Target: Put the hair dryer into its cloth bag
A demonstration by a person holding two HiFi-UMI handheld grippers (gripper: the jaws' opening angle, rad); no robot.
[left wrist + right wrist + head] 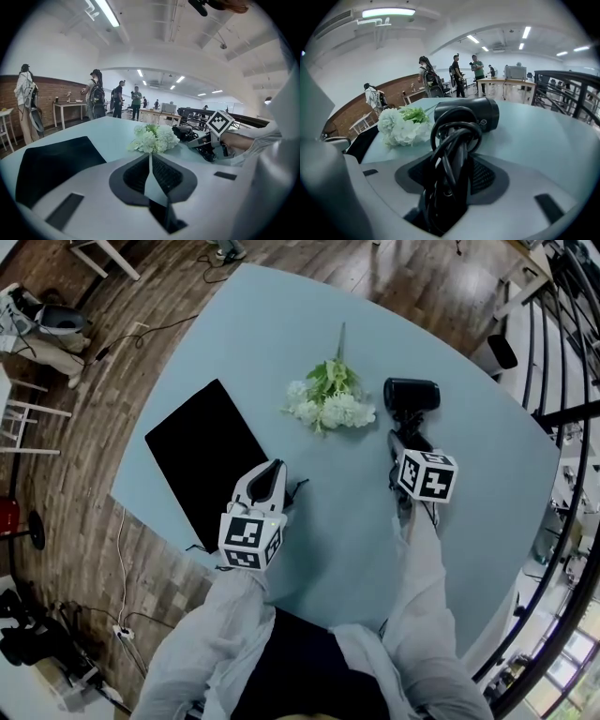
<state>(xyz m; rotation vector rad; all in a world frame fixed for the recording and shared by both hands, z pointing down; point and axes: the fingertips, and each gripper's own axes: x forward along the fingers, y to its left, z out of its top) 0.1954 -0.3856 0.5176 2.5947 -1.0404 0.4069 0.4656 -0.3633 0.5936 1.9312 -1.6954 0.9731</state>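
Cloth bag (206, 460), black and limp, lies flat at left on the pale table (487, 484), the left hand-held gripper (272, 474) pressed together, empty, at its right edge. Beyond white flowers (328, 404), the right hand-held gripper (405, 442) clamps the glossy hair dryer (411, 395) by its cord-wrapped handle, barrel up-frame; the bag lies leftward, well apart.
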